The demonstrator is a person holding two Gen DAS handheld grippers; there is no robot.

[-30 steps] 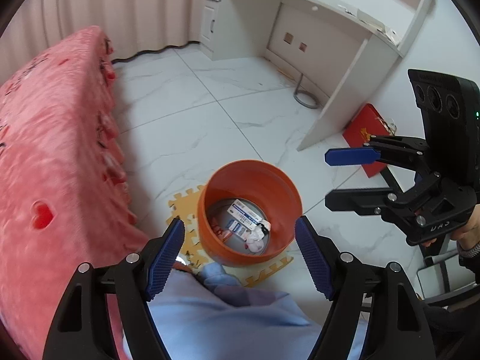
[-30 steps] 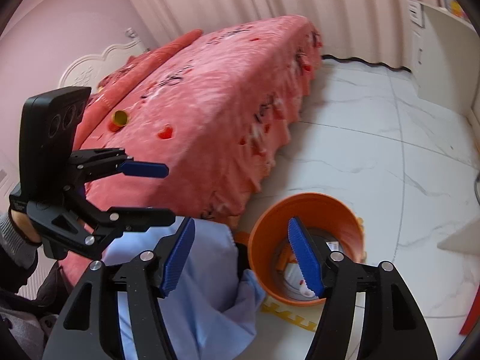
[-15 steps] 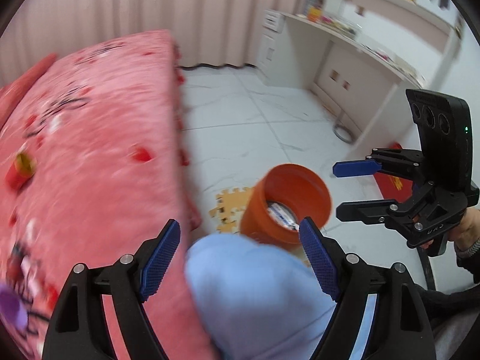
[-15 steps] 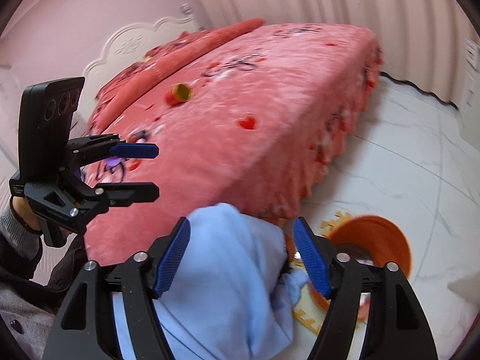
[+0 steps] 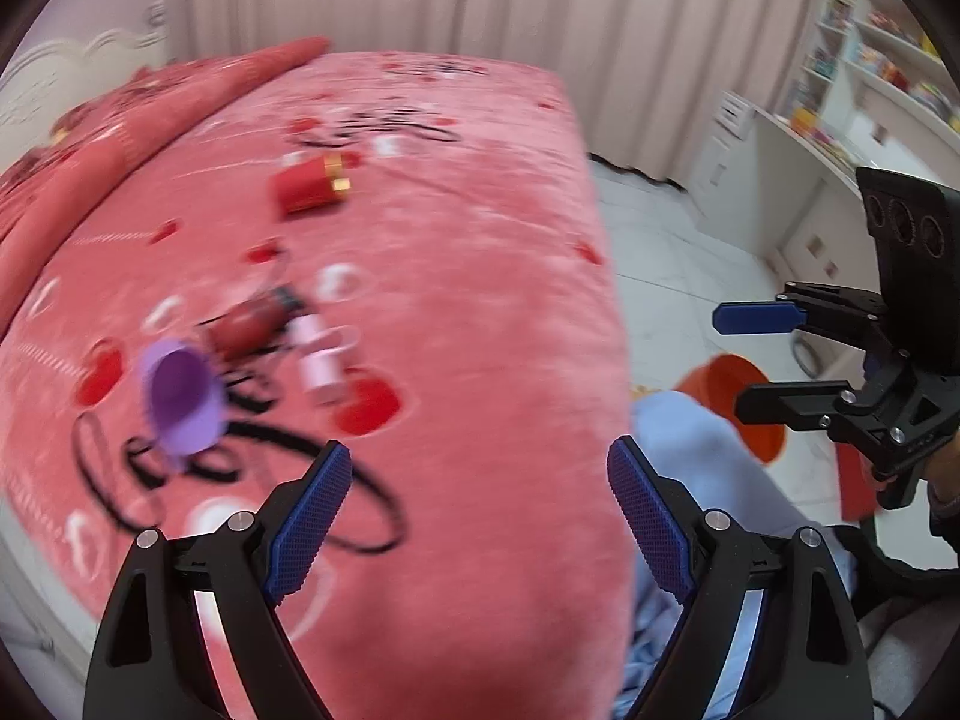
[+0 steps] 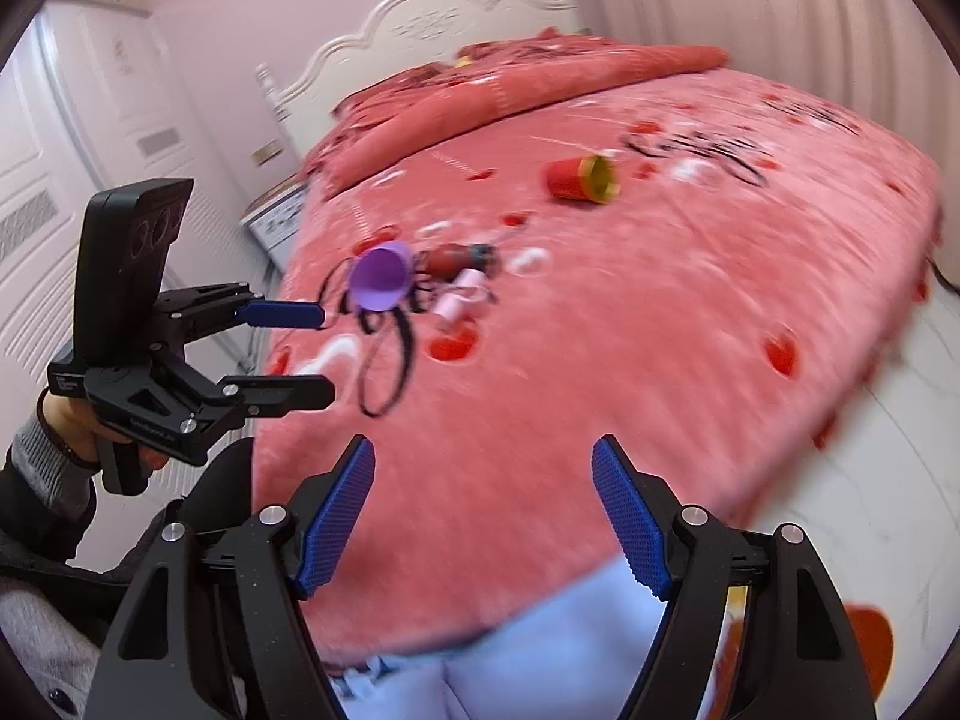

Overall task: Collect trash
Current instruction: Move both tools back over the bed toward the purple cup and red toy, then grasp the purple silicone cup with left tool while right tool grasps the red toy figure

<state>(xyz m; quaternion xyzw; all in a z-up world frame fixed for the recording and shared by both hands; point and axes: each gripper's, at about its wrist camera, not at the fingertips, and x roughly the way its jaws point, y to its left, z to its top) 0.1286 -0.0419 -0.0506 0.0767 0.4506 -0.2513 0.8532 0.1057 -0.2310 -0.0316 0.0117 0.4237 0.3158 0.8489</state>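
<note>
Between the left gripper (image 5: 480, 507) and the trash on the pink bed (image 5: 480, 312) lies only bare blanket — its spread fingers hang over the near edge with nothing between them. The purple cup (image 5: 183, 399), dark red tube (image 5: 249, 324) and pink bottle (image 5: 318, 357) crowd close together, almost touching, leaving little gap for a finger. The red cup (image 5: 309, 183) lies apart, open blanket all round. The right gripper (image 6: 483, 507), also spread wide, has bare blanket ahead — the pale blue trouser leg (image 5: 702, 456) rises between bed edge and orange bin (image 5: 735, 405).
</note>
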